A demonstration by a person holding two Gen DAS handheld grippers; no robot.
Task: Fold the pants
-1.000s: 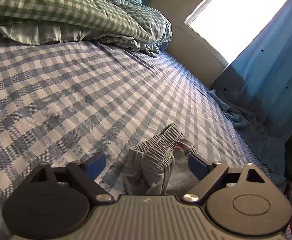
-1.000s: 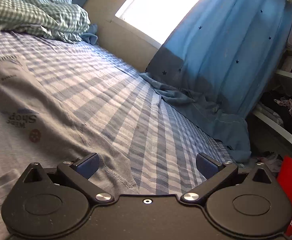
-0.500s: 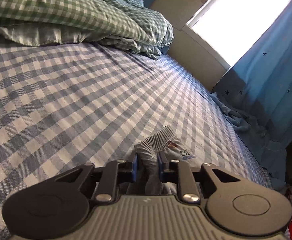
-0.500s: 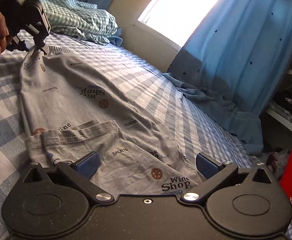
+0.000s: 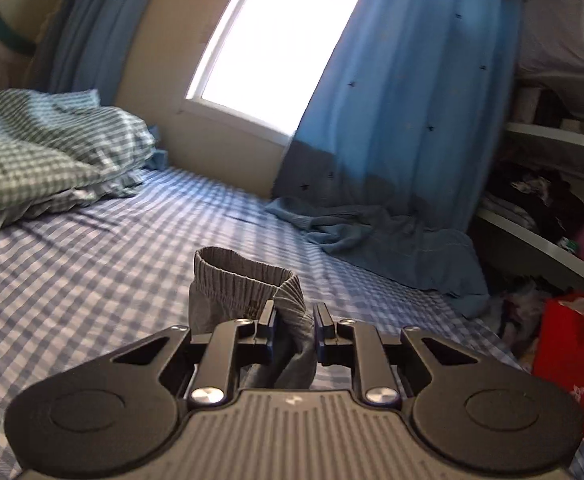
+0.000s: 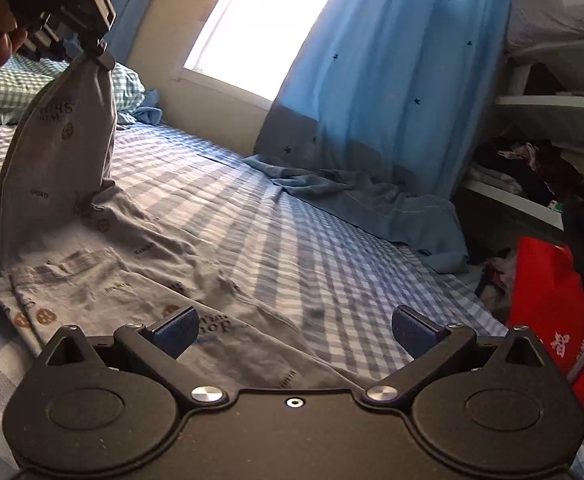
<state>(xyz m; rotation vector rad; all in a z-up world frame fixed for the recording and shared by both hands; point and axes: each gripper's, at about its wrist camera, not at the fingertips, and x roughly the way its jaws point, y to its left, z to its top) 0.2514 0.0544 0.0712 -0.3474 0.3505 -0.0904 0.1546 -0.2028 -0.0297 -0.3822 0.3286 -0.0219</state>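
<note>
My left tool (image 5: 294,330) is clenched on the ribbed waistband of the grey pants (image 6: 103,280), holding that end up off the checked bed (image 6: 292,240) while the rest of the garment lies spread on the sheet. My right tool (image 6: 294,326) hangs released just over the lower cloth, gripping nothing. I judge this the first fold, barely begun: next the right tool should close on the hem end, so the lifted waist can be laid over evenly without bunching.
</note>
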